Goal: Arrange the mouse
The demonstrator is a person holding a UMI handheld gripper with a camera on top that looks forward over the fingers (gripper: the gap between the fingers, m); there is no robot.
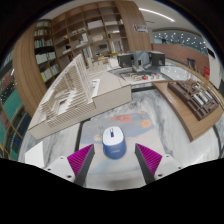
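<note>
A blue and white computer mouse (pixel 111 142) lies on a light grey tabletop (pixel 150 115). My gripper (pixel 114 158) is low over the table with its two magenta pads (pixel 81 158) spread wide. The near end of the mouse stands between the fingertips, with a clear gap at either side. The mouse rests on the table and the fingers do not touch it.
A long pale wooden model structure (pixel 70 95) runs along the table to the left of the mouse. A brown tray-like wooden piece (pixel 195 105) lies to the right. Shelving (pixel 85 30) and desks with clutter stand beyond.
</note>
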